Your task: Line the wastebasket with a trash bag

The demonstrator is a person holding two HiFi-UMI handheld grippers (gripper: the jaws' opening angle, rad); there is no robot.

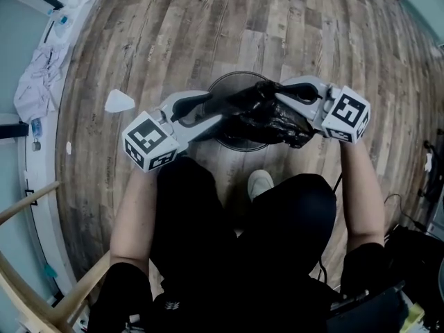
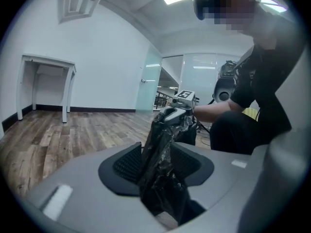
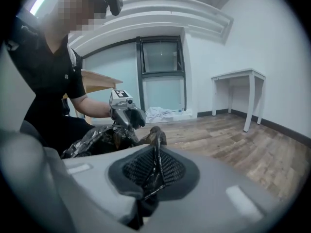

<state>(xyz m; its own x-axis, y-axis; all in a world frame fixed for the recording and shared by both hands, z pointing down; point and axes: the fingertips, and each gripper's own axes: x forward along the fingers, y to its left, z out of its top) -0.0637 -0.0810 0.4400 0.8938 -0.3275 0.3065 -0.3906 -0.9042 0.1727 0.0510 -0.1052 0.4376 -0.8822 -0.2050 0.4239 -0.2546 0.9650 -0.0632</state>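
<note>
A round dark wastebasket [image 1: 229,82] stands on the wood floor in front of my knees, mostly covered by both grippers. A crumpled black trash bag [image 1: 274,123] is bunched over its right rim. My left gripper [image 1: 253,99] reaches in from the left; its jaws stand apart, and a strand of the bag [image 2: 158,144] hangs loose between the pads. My right gripper [image 1: 274,96] comes from the right and is shut on a thin fold of the bag [image 3: 154,166]. Each gripper view shows the other gripper at the bag's far end. The basket's inside is hidden.
A white scrap [image 1: 119,101] lies on the floor left of the basket. A pale cloth heap [image 1: 38,82] sits by the left wall, and wooden bars [image 1: 41,283] cross the lower left. A white table [image 2: 46,81] stands against the wall. My shoe [image 1: 260,184] is just behind the basket.
</note>
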